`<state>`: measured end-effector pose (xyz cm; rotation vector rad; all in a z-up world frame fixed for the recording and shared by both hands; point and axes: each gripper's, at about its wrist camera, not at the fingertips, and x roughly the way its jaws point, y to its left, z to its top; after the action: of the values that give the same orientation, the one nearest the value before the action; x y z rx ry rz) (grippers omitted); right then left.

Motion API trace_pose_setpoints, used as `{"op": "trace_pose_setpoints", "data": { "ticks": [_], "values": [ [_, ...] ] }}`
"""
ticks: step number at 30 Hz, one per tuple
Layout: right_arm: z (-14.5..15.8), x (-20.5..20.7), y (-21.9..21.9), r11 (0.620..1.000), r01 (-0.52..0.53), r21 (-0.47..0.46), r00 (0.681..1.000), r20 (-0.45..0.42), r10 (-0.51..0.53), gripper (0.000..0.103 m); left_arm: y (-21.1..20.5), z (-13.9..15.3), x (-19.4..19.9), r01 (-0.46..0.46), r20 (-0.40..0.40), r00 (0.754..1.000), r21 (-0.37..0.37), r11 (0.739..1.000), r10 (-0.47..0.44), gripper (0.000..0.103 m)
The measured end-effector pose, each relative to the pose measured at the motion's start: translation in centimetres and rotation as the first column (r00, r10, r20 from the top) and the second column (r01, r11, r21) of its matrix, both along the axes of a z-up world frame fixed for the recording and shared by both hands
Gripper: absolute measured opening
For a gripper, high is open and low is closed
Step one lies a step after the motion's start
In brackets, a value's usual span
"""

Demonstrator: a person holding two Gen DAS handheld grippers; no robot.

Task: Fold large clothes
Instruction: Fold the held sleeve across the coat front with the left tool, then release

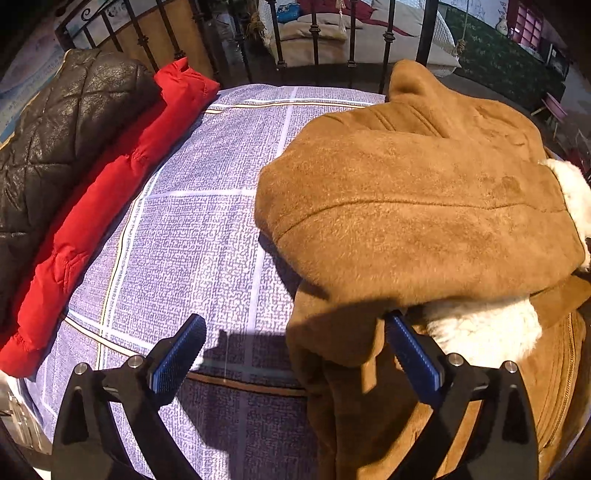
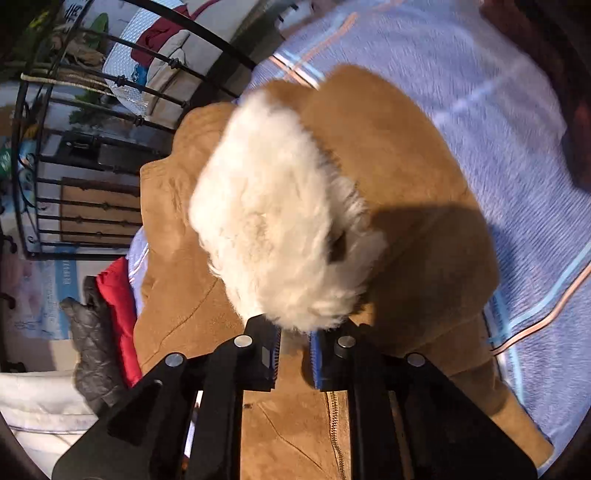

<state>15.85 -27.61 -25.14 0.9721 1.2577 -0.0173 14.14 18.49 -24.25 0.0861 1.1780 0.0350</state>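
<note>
Counting garments first: three on the lilac checked bedsheet [image 1: 192,221]. One tan suede jacket with cream fleece lining [image 1: 417,206] lies bunched in a heap, one red padded jacket [image 1: 110,192] sits folded into a long strip well apart from it, and one black quilted leather-look jacket [image 1: 62,125] lies just beyond the red one, touching it. Two grippers are in play. Beside the tan jacket's near edge, the left gripper [image 1: 295,343] hangs with its blue pads spread wide; one pad sits against the suede fold and the other over bare sheet, gripping nothing. On the tan jacket's fleece side, the right gripper [image 2: 295,350] has its pads drawn close together, and the fleece collar [image 2: 280,221] bulges right over their tips. Whether they pinch the fleece or the suede beneath, I cannot tell; the fluff hides the contact. Behind the tan jacket stands a black iron bed rail [image 1: 314,33]. The jacket's gold zip [image 2: 338,435] runs out of frame, and the sheet beyond is blurred.
</note>
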Motion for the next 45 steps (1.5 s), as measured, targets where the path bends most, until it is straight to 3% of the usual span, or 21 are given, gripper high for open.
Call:
{"op": "trace_pose_setpoints", "data": {
  "ticks": [1, 4, 6, 8, 10, 11, 12, 13, 17, 20, 24, 31, 32, 33, 34, 37, 40, 45],
  "values": [
    [0.3, -0.1, -0.3, 1.0, -0.002, 0.007, 1.0, -0.016, 0.002, 0.024, 0.5, 0.3, -0.7, -0.009, 0.002, 1.0, 0.003, 1.0, 0.009, 0.096],
    [2.3, -0.8, -0.9, 0.998, -0.039, -0.052, 0.998, -0.056, 0.036, 0.032, 2.1, 2.2, -2.8, -0.03, 0.022, 0.999, 0.051, 0.998, 0.029, 0.094],
    [5.1, -1.0, -0.4, 0.97, -0.124, -0.207, 0.992, -0.033, 0.12, 0.032, 2.9, 4.7, -4.0, -0.036, 0.083, 0.996, 0.032, 0.999, 0.033, 0.094],
    [7.6, -0.7, 1.1, 0.91, -0.221, -0.352, 0.969, 0.025, 0.245, 0.032, 2.7, 7.6, -3.9, -0.037, 0.155, 0.987, -0.016, 0.999, 0.039, 0.094],
    [9.4, 0.3, 3.6, 0.822, -0.309, -0.479, 0.92, 0.067, 0.386, 0.036, 1.6, 9.4, -2.6, -0.007, 0.198, 0.98, -0.059, 0.998, 0.019, 0.094],
    [9.6, 0.9, 5.0, 0.776, -0.354, -0.522, 0.891, 0.064, 0.449, 0.041, 0.5, 9.6, -1.4, 0.011, 0.198, 0.98, -0.055, 0.998, 0.0, 0.094],
    [9.4, 1.7, 6.2, 0.732, -0.384, -0.563, 0.872, 0.039, 0.488, 0.055, -0.7, 9.4, -0.1, 0.022, 0.195, 0.981, -0.035, 0.999, -0.014, 0.094],
    [9.0, 2.5, 7.0, 0.698, -0.403, -0.592, 0.863, 0.008, 0.505, 0.061, -1.9, 9.0, 1.1, 0.032, 0.183, 0.983, -0.012, 0.999, -0.03, 0.095],
    [4.9, 4.8, 8.3, 0.627, -0.492, -0.604, 0.843, -0.149, 0.517, 0.061, -6.5, 4.7, 5.3, 0.092, 0.038, 0.995, 0.046, 0.995, -0.094, 0.095],
    [2.8, 5.5, 9.0, 0.582, -0.53, -0.616, 0.825, -0.216, 0.522, 0.062, -7.6, 1.1, 6.6, 0.068, -0.085, 0.995, 0.095, 0.993, -0.06, 0.098],
    [1.6, 6.1, 10.1, 0.503, -0.582, -0.639, 0.782, -0.271, 0.561, 0.07, -7.5, -0.1, 6.6, 0.041, -0.081, 0.996, 0.106, 0.994, -0.033, 0.099],
    [-0.3, 8.2, 11.4, 0.454, -0.61, -0.649, 0.772, -0.36, 0.524, 0.081, -7.8, -0.9, 7.3, 0.045, -0.077, 0.996, 0.112, 0.993, -0.036, 0.099],
    [-0.5, 8.4, 11.6, 0.43, -0.614, -0.662, 0.77, -0.379, 0.514, 0.084, -7.9, -1.0, 7.3, 0.046, -0.071, 0.997, 0.121, 0.992, -0.038, 0.099],
    [-0.9, 8.7, 11.9, 0.375, -0.608, -0.699, 0.773, -0.414, 0.481, 0.099, -8.0, -1.0, 7.4, 0.049, -0.068, 0.997, 0.13, 0.99, -0.04, 0.099],
    [-1.1, 9.0, 11.9, 0.377, -0.615, -0.693, 0.767, -0.416, 0.488, 0.099, -8.1, -1.2, 7.5, 0.054, -0.066, 0.997, 0.131, 0.99, -0.045, 0.099],
    [-1.4, 9.6, 10.6, 0.442, -0.612, -0.655, 0.778, -0.4, 0.484, 0.099, -8.0, -1.4, 7.7, 0.057, -0.066, 0.997, 0.12, 0.991, -0.049, 0.099],
    [-1.3, 9.6, 10.5, 0.436, -0.619, -0.654, 0.77, -0.394, 0.502, 0.099, -7.9, -1.5, 7.9, 0.068, -0.069, 0.996, 0.107, 0.992, -0.061, 0.099],
    [-0.9, 8.7, 10.4, 0.441, -0.583, -0.682, 0.788, -0.344, 0.511, 0.099, -7.4, -1.3, 7.9, 0.088, -0.062, 0.995, 0.084, 0.993, -0.082, 0.099]
  ]
}}
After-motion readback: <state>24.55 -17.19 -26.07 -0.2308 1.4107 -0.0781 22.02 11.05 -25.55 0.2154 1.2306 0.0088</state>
